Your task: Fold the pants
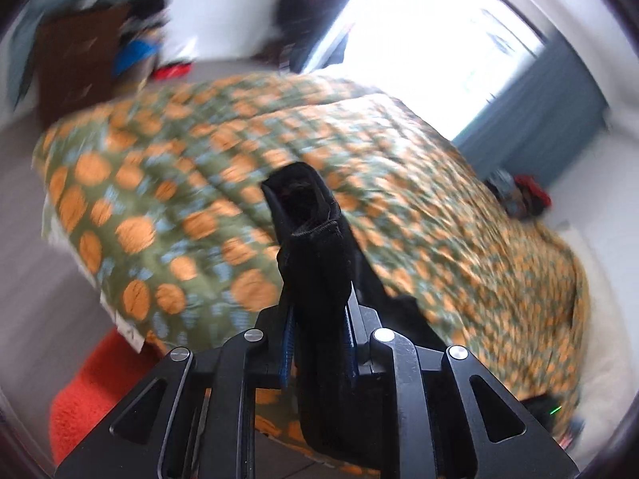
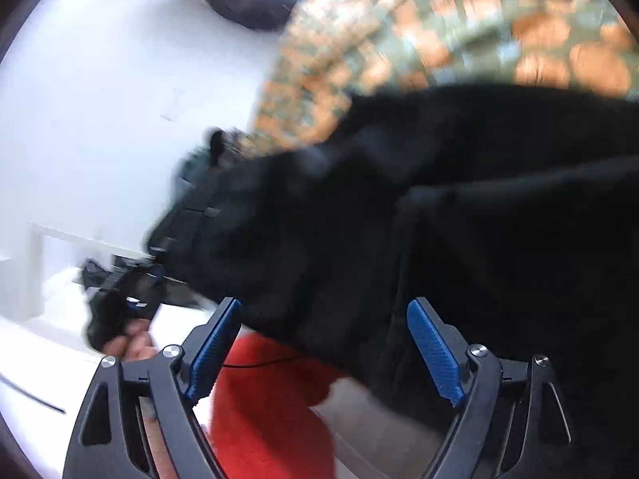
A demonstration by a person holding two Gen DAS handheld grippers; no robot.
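Pants [image 1: 309,247]: black fabric, one bunched end standing up between the fingers of the left gripper, above the bed; in the right wrist view a broad dark mass [image 2: 459,215] fills the middle and right of the frame, hanging in front of the bedspread.
Left gripper [image 1: 319,319]: clamped on the pants; both blue pads pressed against the fabric, cloth rising past the fingertips and hanging down below them.
Right gripper [image 2: 325,343]: jaws spread wide, blue pads [image 2: 433,353] well apart; nothing between them; the pants hang just beyond the fingertips.
Left hand [image 2: 133,343]: seen in the right wrist view at lower left, wrapped around the handle of the other gripper; blurred.
Bedspread [image 1: 179,183]: green with orange rounds and pale blue marks, covering the bed; blurred by motion.
Rug [image 1: 92,383]: orange-red, on the floor at the near corner of the bed; also under the right gripper [image 2: 271,411].
Window [image 1: 431,48]: very bright, behind the bed.
Curtain [image 1: 547,119]: blue-grey, to the right of the window.
Clutter [image 1: 131,36]: dark and blue items by the far wall; too blurred to tell apart.
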